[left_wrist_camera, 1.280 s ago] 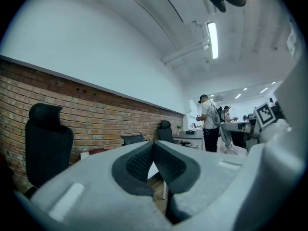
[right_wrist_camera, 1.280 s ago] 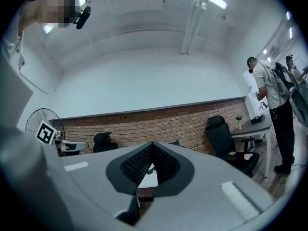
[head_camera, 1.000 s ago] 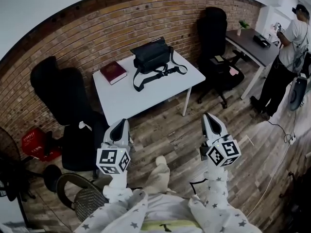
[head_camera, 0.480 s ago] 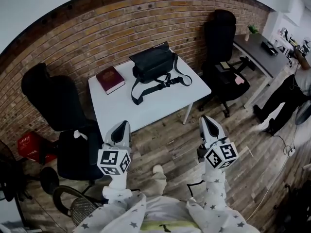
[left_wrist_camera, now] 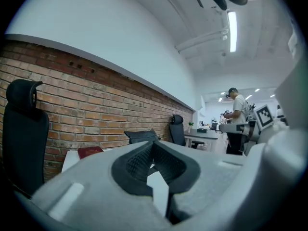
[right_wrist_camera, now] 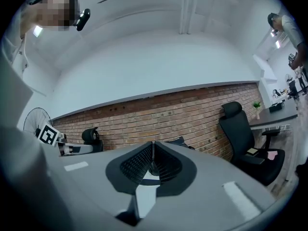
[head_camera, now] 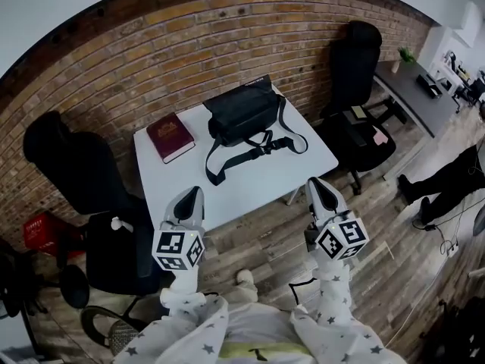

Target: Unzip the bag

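A black bag lies at the back of the white table, its strap trailing toward me. Both grippers hang in the air over the wooden floor, short of the table's near edge and apart from the bag. My left gripper is shut and holds nothing. My right gripper has its jaws just starting to open; they still look together, with nothing between them. The bag shows past the tips of my left gripper. In the right gripper view the bag sits just beyond my right gripper.
A dark red book lies on the table left of the bag. Black office chairs stand at the left and the right. A grey desk and a person's legs are at the far right. A brick wall backs the table.
The head view has moved closer to the table, so the bag and book sit lower and nearer. The person at the right has slid mostly out of frame. Both grippers keep their places.
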A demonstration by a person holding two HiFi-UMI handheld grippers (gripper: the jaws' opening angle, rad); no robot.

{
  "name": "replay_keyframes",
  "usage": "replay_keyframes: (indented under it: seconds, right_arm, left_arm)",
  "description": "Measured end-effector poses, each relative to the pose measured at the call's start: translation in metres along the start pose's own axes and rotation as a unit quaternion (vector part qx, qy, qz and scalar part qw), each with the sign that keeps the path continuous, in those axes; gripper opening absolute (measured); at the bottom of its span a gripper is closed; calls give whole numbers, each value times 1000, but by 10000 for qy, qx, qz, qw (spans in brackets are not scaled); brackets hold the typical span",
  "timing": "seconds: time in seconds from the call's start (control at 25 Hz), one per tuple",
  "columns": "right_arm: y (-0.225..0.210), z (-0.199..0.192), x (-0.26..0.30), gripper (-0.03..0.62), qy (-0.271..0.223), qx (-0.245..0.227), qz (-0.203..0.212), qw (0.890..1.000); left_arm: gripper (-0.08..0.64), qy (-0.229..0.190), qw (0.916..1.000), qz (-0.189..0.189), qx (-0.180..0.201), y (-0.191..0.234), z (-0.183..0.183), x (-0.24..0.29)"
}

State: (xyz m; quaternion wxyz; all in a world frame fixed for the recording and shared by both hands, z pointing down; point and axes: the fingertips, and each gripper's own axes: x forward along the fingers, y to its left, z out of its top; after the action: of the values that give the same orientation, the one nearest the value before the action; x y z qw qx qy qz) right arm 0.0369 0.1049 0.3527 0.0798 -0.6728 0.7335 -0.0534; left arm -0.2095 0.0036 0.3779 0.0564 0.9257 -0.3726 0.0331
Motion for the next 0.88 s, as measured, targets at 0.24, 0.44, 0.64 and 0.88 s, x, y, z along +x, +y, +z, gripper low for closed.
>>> replay_keyframes:
  seconds: [0.24,0.44,0.64,0.88]
  right_arm:
    - [-7,-8,47,13,69,-37,102,9999]
    - [-6,-26,76,53,262,77,258,9993]
    - [-13,-38,100,72,432,156,335,9984]
    - [-26,-56,138,93,663,321,564,9957]
  left_arm:
    - [0,53,9999,-79,-91,18,-5,33]
    - [21,156,9997,-57,-180,33,-10,50]
    - [25,220,9996,-28,-179,42,-10,71]
    - [34,335,9988,162,-322,56,-17,97]
